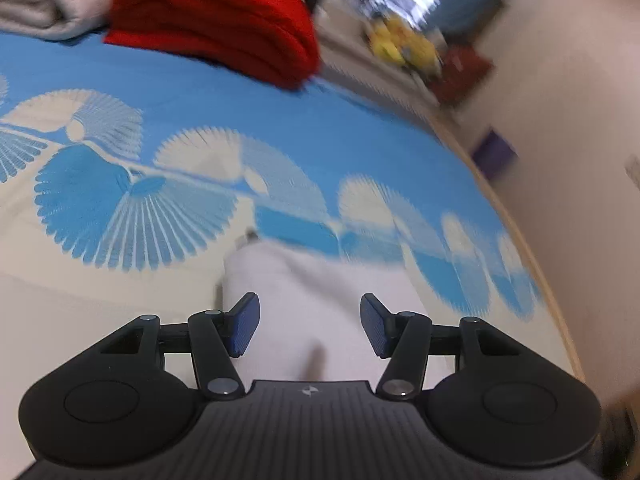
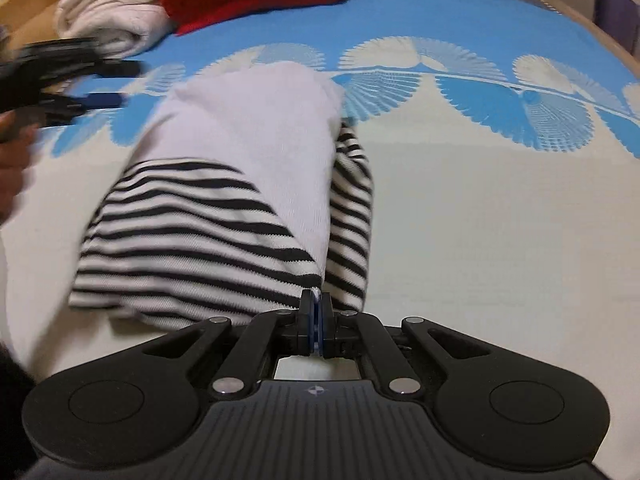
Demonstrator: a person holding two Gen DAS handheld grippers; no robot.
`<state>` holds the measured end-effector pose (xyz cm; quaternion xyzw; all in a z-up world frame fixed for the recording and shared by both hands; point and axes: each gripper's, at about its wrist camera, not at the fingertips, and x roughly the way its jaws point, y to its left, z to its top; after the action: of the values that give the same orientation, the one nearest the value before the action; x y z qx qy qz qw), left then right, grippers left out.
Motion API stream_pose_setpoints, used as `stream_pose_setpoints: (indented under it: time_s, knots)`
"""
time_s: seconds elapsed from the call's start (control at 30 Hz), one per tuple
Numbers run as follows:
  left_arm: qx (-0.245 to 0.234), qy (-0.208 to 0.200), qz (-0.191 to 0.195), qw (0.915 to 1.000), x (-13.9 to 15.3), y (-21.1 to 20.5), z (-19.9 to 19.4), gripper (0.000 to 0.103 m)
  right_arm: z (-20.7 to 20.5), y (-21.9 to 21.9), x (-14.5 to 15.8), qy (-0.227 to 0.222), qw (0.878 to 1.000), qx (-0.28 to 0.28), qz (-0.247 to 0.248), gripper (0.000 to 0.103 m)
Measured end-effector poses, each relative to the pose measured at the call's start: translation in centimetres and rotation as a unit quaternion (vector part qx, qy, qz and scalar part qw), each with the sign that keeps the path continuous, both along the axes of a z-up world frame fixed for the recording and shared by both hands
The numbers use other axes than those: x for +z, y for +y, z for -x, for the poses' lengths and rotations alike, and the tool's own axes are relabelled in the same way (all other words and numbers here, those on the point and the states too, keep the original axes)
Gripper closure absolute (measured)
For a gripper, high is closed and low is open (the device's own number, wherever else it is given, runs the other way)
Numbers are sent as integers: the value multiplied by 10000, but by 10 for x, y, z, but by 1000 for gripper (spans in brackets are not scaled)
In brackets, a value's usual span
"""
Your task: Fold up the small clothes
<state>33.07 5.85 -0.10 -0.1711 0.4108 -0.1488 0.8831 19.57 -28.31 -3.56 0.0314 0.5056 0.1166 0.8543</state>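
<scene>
A small white garment with black-and-white striped parts (image 2: 224, 208) lies partly folded on the bed. Its plain white part (image 2: 256, 120) lies over the striped part. My right gripper (image 2: 316, 312) is shut on the garment's near striped edge. My left gripper (image 1: 310, 328) is open and empty, hovering over the white cloth (image 1: 320, 300) with the cloth between but not touching its blue pads (image 1: 246, 330). The left gripper also shows in the right wrist view (image 2: 100, 84), blurred, at the far left beside the garment.
The bed cover (image 2: 480, 220) is cream with a blue fan pattern. A folded red garment (image 1: 216, 16) and a pile of white clothes (image 2: 108, 12) lie at the far end. The bed's wooden edge (image 1: 532, 248) and a wall run along the right in the left wrist view.
</scene>
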Motion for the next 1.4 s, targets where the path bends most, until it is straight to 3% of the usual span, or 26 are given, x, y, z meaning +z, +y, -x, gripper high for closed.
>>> stream_pose_setpoints:
  time_s: [0.13,0.2,0.23,0.27,0.3,0.37,0.43,0.47,0.5,0.57,0.67,0.73,0.77,0.8,0.87,0.93,1.0,1.07,1.2,1.33,1.4]
  knots:
    - [-717,202,-875,9934,5,-33,41,43,-5,-7,-1,88,9990,-442,60,103]
    - [-918,85,-1217,9883,-20,-46,63,43,-7,-13,-5,195,9967,-684,383,103]
    - [-1033,258,-1508,9828,-45,-51,67,42,-8,-19,-9,325,9958,-803,307,103]
    - [-1153,947,-1970,9690,-78,-57,65,35,-7,-26,-10,447,9948,-913,90,103]
    - [-1037,1395,-2108,9620,-94,-56,64,35,-6,-31,-9,456,9935,-1038,-86,103]
    - [-846,1158,-1750,9741,-83,-51,66,35,-2,-35,2,150,9920,-1200,-368,99]
    - [-701,977,-1590,9799,-76,-44,76,30,0,-39,12,-127,9886,-1273,-794,86]
    - [-573,1014,-1524,9814,-75,-38,80,28,2,-39,15,-164,9859,-1296,-1051,62]
    - [-432,1104,-1353,9837,-76,-32,83,27,2,-38,15,-143,9831,-1306,-1277,47]
    - [-175,1366,-890,9865,-81,-17,85,27,-1,-29,13,-11,9818,-1179,-1487,47]
    - [128,1789,-461,9827,-94,-3,85,27,-9,-10,2,259,9876,-863,-1286,48]
    - [212,1963,-298,9799,-102,1,84,28,-10,2,-6,423,9921,-550,-1043,74]
    - [215,1995,-201,9795,-105,2,82,30,-9,8,-5,388,9943,-418,-896,101]
    - [199,1994,-128,9796,-106,1,81,34,-7,9,-3,315,9948,-368,-893,100]
    - [52,1895,121,9818,-108,-1,81,73,-1,1,7,61,9937,-507,-993,100]
    - [-94,1637,17,9865,-99,-5,80,88,0,-16,12,-76,9897,-917,-1098,100]
    - [60,1346,-49,9909,-90,1,83,92,-1,-28,3,259,9854,-1239,-1139,100]
    - [299,1077,-231,9935,-80,10,87,96,-1,-23,-4,497,9856,-1147,-1135,100]
    - [-28,1442,-544,9881,-87,10,97,95,-4,8,-2,376,9939,-591,-852,100]
    - [-93,937,-657,9934,-68,11,107,92,-10,9,-11,607,9927,-799,-676,100]
    - [-282,1303,-975,9863,-83,2,102,92,-12,10,-10,603,9936,-752,-589,100]
